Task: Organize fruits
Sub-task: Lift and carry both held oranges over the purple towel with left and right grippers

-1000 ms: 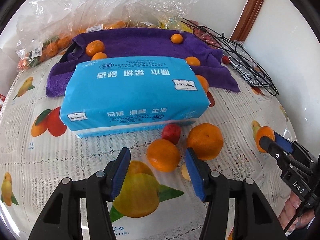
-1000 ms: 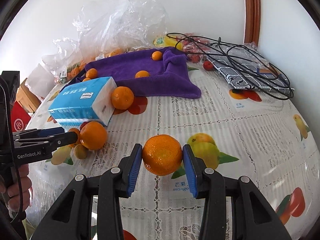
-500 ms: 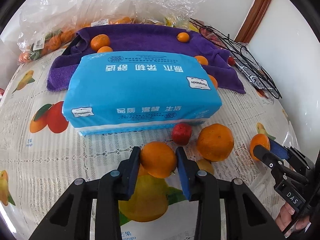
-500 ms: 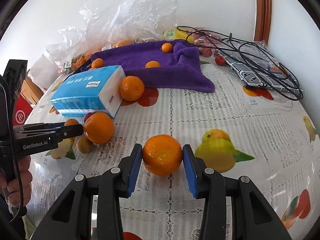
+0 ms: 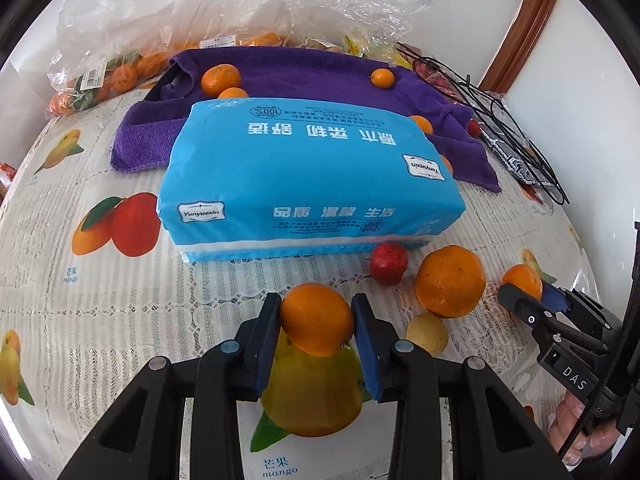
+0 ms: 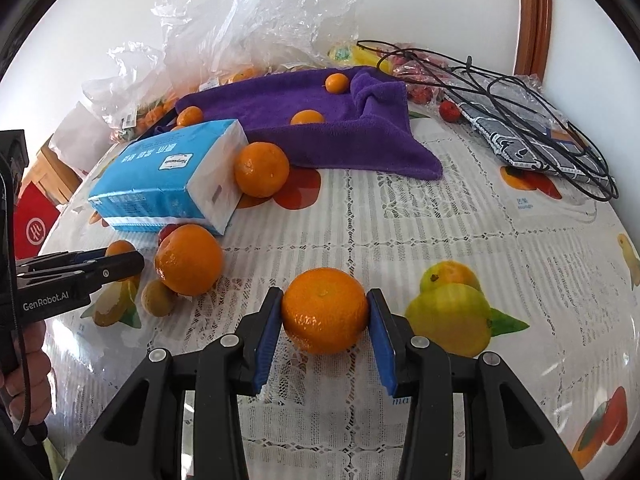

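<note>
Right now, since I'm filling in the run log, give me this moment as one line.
left hand-held gripper: shut on orange | right hand-held gripper: shut on mandarin | both near tablecloth

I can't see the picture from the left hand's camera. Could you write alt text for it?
The left gripper is shut on an orange just above a fruit-print tablecloth. Behind it lies a blue tissue pack, with a small red fruit, a second orange and a purple towel beyond.

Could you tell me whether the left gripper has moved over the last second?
Yes. The left gripper has advanced toward the blue tissue pack and shut on an orange that earlier lay loose ahead of its open jaws.
</note>
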Tool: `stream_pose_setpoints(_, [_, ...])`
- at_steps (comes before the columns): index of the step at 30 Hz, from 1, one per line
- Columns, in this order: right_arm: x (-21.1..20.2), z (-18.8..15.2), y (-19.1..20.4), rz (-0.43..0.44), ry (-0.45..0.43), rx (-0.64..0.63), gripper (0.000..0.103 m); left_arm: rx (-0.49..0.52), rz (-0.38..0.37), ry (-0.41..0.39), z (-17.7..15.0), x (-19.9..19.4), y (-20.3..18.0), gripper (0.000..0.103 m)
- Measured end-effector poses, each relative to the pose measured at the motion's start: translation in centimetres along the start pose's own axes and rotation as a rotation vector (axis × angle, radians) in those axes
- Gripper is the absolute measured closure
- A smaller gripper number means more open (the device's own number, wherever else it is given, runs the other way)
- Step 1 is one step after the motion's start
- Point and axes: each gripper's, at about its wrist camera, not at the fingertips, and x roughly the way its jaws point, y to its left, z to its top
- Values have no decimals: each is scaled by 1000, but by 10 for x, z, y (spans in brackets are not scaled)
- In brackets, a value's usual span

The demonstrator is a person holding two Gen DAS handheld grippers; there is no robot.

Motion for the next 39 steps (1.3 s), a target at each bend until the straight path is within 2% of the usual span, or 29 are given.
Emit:
stream_pose_setpoints(3, [-3, 0, -2, -37, -35, 29, 62, 5, -2, -7, 0, -3, 2, 69])
stream_pose_setpoints(9, [-9, 8, 3, -26, -29, 23, 62, 0, -12, -26, 2, -10, 8, 69])
stream_pose_setpoints(16, [-25, 21, 26, -28, -77, -17, 62, -4, -26, -60, 4, -24, 15, 72])
stream_pose_setpoints(21, [-26, 27, 38, -27, -78, -32, 62, -7, -47, -60, 5, -23, 19, 72])
stream_pose_setpoints(25, [-27, 27, 46, -28, -77, -46, 62, 3, -46, -68, 6, -21, 16, 71])
stream_pose_setpoints(29, [-29, 25, 47, -40, -75, -57, 62, 16, -55, -53, 8, -15, 11, 60])
stream_pose_setpoints(39, [-29, 23, 33, -58, -68, -22, 62, 63, -64, -15, 7, -3, -6, 59])
